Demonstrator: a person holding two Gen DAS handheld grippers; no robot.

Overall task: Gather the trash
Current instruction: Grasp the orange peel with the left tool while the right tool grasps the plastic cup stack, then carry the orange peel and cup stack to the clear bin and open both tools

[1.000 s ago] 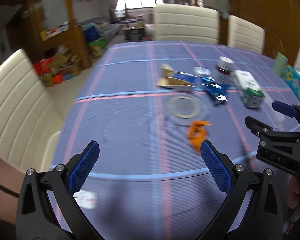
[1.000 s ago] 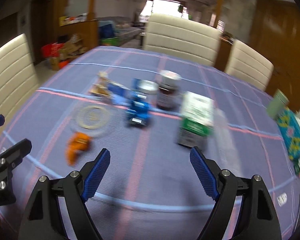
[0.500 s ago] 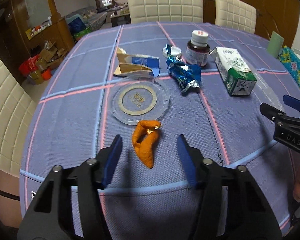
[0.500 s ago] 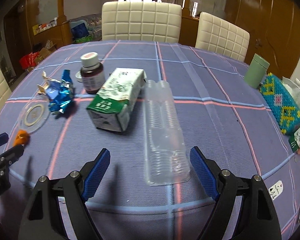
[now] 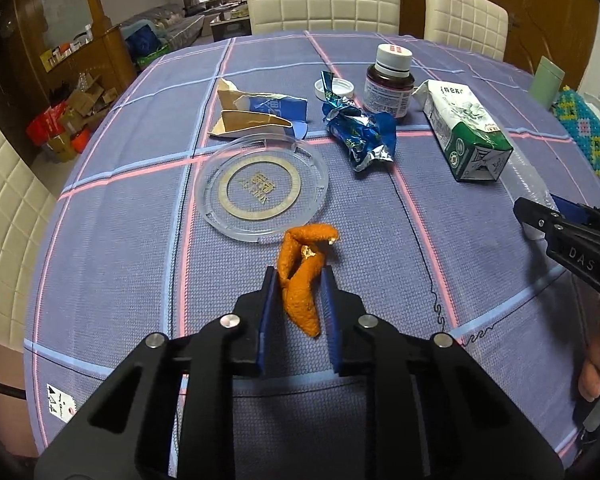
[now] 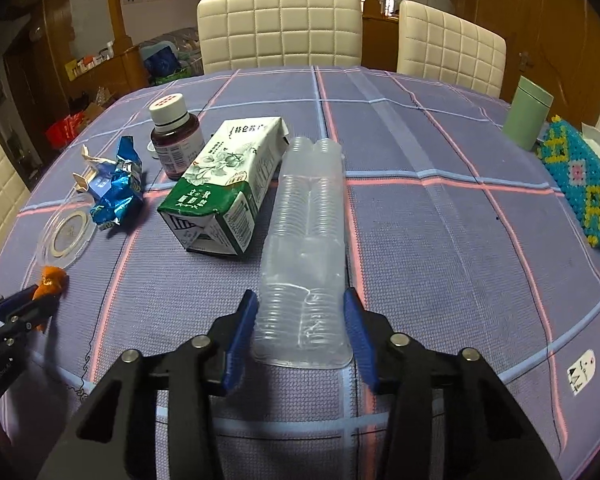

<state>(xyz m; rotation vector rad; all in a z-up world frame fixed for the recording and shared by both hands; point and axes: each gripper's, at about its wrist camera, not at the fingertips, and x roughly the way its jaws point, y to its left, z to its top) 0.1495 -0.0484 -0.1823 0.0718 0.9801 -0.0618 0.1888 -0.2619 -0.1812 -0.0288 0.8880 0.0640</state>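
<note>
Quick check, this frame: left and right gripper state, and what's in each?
Left gripper: shut on the orange peel, both pads touching it.
Right gripper: closing around the clear plastic tray; firm grip cannot be told.

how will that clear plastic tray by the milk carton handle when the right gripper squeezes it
The clear plastic tray looks thin and ribbed, so it will probably flex or crumple between the right hand-held gripper fingers. It looks empty, so likely light. Its glossy surface may slip.
</note>
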